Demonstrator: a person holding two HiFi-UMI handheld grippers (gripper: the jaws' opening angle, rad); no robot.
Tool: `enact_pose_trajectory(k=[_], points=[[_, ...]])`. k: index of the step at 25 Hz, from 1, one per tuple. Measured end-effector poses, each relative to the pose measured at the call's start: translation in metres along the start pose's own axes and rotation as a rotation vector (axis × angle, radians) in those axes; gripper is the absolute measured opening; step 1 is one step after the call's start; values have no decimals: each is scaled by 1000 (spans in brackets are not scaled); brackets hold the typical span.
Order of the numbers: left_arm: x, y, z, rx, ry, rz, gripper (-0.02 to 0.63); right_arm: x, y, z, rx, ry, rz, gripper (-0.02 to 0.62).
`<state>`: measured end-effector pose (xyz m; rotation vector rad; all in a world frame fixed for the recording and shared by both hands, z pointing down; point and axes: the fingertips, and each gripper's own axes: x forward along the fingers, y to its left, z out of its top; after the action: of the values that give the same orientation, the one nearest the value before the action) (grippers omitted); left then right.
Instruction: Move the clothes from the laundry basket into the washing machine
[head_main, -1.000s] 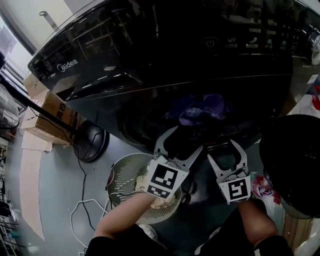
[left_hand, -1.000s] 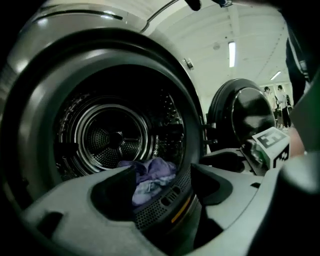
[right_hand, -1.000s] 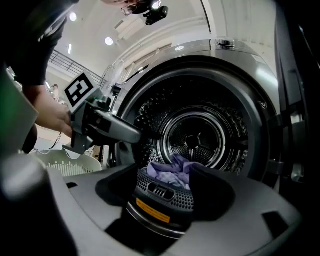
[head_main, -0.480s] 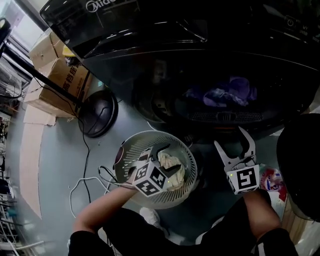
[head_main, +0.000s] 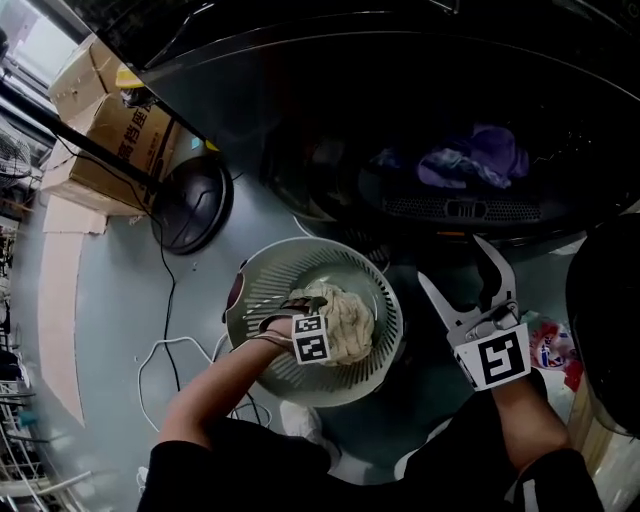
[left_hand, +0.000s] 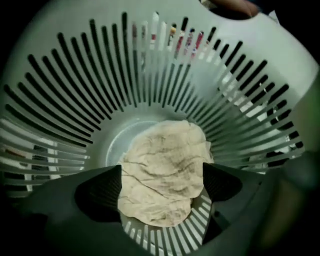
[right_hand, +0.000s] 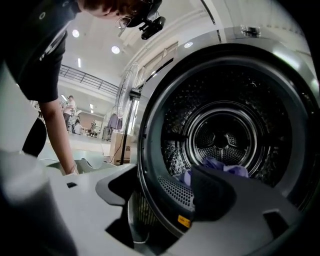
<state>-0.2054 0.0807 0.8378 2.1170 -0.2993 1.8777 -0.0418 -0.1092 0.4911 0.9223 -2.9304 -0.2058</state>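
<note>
1. Seen from the head camera, a pale round laundry basket (head_main: 382, 296) with slotted walls stands on the grey floor (head_main: 110, 300), just below centre.
2. One crumpled cream cloth (head_main: 348, 322) (left_hand: 162, 170) lies at the bottom of the basket. It is the only garment visible there.
3. The left gripper (head_main: 300, 318) (left_hand: 162, 175) points straight down into the basket, at about 7 o'clock from the cloth's middle in the head view.
4. In the left gripper view its fingers (left_hand: 100, 187) stand wide apart and have just been opening. The cream cloth sits between them, one finger at 9 o'clock of the cloth and the other at 3 o'clock, each at its edge. They are not squeezing it.
5. The dark front-loading washing machine (head_main: 400, 90) fills the head view from 11 to 2 o'clock, with its door open.
6. Purple clothes (head_main: 478, 160) (right_hand: 216, 165) already lie inside the drum (right_hand: 225, 135).
7. The right gripper (head_main: 460, 268) (right_hand: 160, 182) is held level at 4 o'clock in the head view, aimed at the drum opening. Its fingers (right_hand: 215, 195) are spread apart with nothing between them.
8. At 10 o'clock are cardboard boxes (head_main: 105, 110), with a black round stand base (head_main: 192, 205) beside them. A white cable (head_main: 160, 370) trails on the floor at 8 o'clock.
</note>
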Motion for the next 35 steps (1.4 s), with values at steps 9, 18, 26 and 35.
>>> enact_pose_trajectory(k=[9,18,26,35], points=[[86,-13,-15,-8,143,-52,483,-9,2,3,9,8,8,298],[104,-6,-17,56,183,20,471,-23,-14,-2,-16,21,-29,298],[52,-4,2,46,20,61,145,-25,-6,0,-44,18,8,298],[-98,53,35,-148,-350,305,143,-26,5,3,-74,-6,25,298]])
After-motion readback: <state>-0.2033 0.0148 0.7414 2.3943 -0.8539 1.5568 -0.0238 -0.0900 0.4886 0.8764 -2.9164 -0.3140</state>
